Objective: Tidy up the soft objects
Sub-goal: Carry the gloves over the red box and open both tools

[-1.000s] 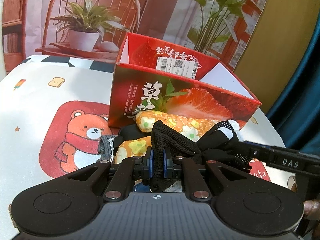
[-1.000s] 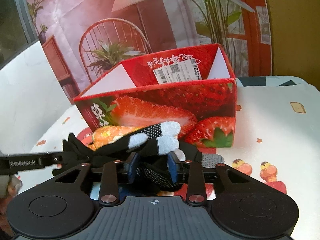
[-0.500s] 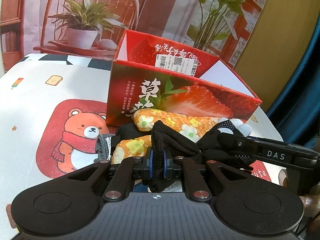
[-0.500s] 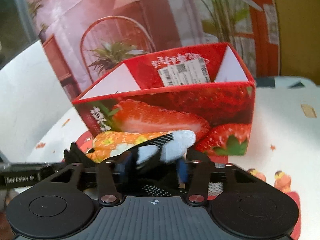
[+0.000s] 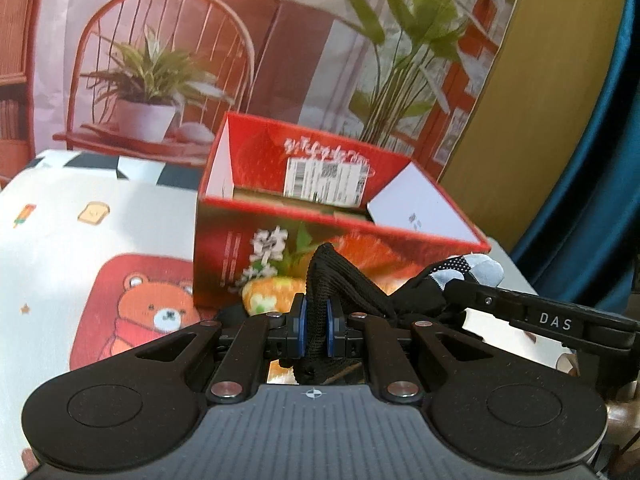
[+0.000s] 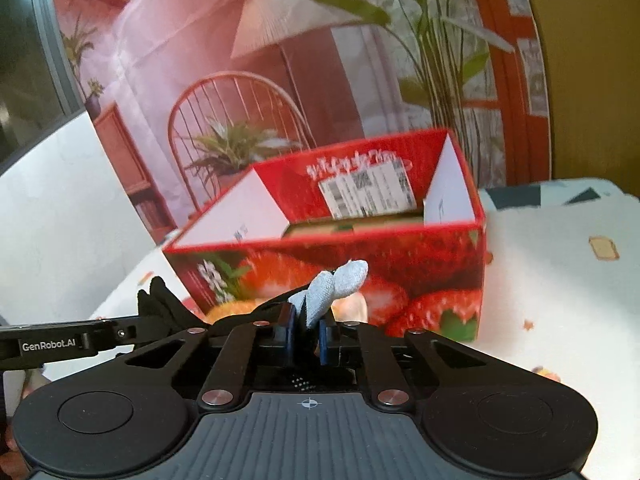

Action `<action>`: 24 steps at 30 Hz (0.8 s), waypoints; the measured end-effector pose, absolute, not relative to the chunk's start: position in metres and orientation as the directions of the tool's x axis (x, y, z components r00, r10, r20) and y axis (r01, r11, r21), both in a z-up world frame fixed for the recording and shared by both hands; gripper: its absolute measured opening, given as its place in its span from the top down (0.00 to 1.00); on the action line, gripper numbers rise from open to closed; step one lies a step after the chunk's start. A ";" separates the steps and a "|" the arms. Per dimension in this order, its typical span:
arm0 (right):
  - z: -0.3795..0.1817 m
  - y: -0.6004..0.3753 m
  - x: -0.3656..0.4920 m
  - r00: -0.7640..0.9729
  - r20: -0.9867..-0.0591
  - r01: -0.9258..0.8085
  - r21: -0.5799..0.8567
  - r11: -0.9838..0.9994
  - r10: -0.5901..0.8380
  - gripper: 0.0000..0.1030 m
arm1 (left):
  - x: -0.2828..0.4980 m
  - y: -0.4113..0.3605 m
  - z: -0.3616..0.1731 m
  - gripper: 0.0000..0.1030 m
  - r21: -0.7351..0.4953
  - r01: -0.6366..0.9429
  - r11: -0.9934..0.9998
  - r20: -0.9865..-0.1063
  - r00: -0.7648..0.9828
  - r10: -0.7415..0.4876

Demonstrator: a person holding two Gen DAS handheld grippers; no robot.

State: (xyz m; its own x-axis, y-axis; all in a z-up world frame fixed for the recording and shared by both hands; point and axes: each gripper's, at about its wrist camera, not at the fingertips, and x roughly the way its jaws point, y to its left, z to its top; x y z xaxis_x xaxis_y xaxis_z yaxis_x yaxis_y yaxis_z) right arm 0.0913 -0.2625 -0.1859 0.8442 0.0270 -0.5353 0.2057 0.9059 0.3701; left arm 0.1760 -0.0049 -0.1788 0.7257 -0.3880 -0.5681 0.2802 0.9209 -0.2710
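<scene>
Left gripper (image 5: 316, 331) is clamped on the black glove (image 5: 340, 280) at its cuff end. Right gripper (image 6: 307, 336) has just been closing and now pinches the glove's grey fingertips (image 6: 340, 280). So the glove hangs stretched between both, just in front of the open strawberry box (image 5: 320, 216). Floral orange soft item (image 5: 272, 294) lies below at the box's front wall. To do it well: raise both ends evenly above the rim, keep the glove taut, carry it over the opening, then release together.

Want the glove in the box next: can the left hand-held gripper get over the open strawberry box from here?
Probably yes. The left hand-held gripper, shut on the black glove, faces the strawberry box, whose open top looks unobstructed.
</scene>
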 end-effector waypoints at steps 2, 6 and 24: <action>-0.178 -0.264 0.092 0.855 -0.518 0.195 0.367 0.909 0.026 0.90 | 0.177 -0.005 -0.174 0.90 -0.270 0.282 0.921 -0.557 0.734 -0.388; -0.166 -0.268 0.097 0.866 -0.499 0.179 0.362 0.915 0.029 0.90 | 0.180 -0.005 -0.164 0.90 -0.274 0.284 0.919 -0.539 0.746 -0.391; -0.134 -0.283 0.119 0.893 -0.450 0.154 0.348 0.925 0.020 0.90 | 0.203 -0.007 -0.138 0.90 -0.289 0.286 0.914 -0.476 0.785 -0.396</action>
